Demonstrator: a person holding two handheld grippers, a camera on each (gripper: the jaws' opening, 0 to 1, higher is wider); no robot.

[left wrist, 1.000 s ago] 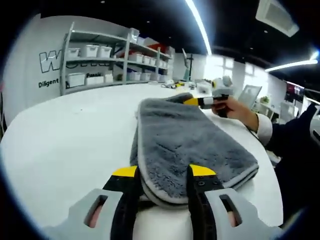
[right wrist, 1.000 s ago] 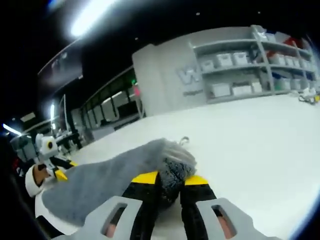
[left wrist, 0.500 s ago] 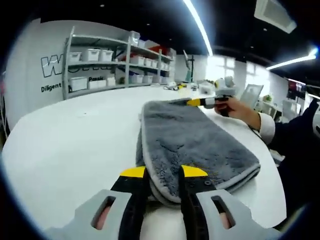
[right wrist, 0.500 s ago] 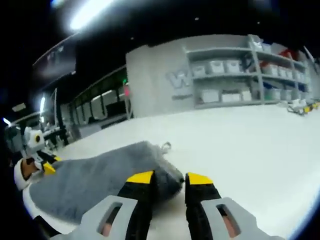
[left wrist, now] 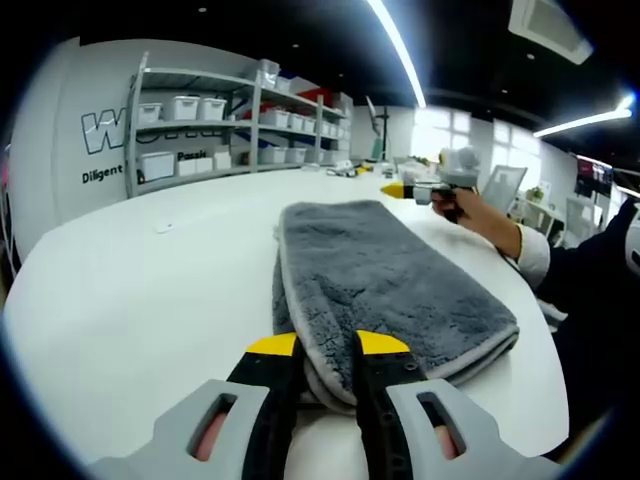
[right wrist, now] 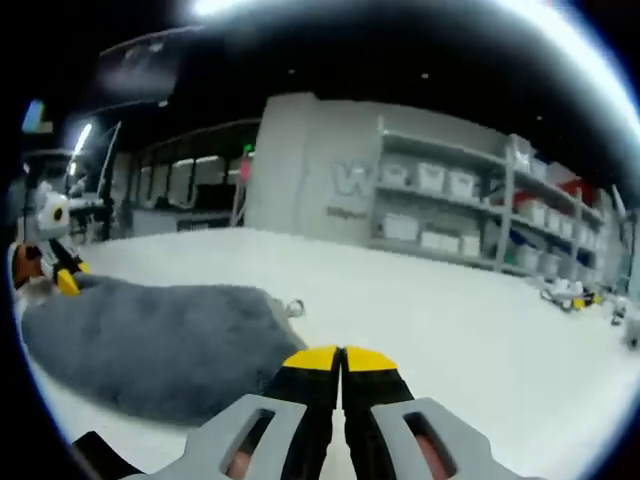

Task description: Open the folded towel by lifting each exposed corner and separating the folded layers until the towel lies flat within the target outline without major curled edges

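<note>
Right, folded grey towel [left wrist: 385,285] lies on the white desk [left wrist: 140,290], long axis running straight away from the left gripper [left wrist: 326,346] toward the right gripper [left wrist: 415,190] at the far end. Left gripper's yellow-tipped jaws are narrow and pinch the near rounded end of the towel, several stacked layers caught between them at the fold. Right gripper, held by a hand [left wrist: 478,215] with a dark sleeve, sits just off the far short edge, apart from the cloth.

In the right gripper view the right gripper [right wrist: 341,358] has its jaws pressed together on nothing, tips over bare desk; the towel [right wrist: 150,345] lies to its left, near corner just beside the jaws with a small hang loop [right wrist: 293,309] sticking out. The left gripper [right wrist: 60,270] is at the towel's far end there.

So left is the one on the towel; right likely needs to swing left to reach a corner. Towel not yet opened, layers stacked. No target outline visible.

Writing: wall [left wrist: 75,150] behind the shelves [left wrist: 215,125] shows big letters starting "W", rest hidden by the rack; smaller line below starts "Diligent", next word unclear
</note>
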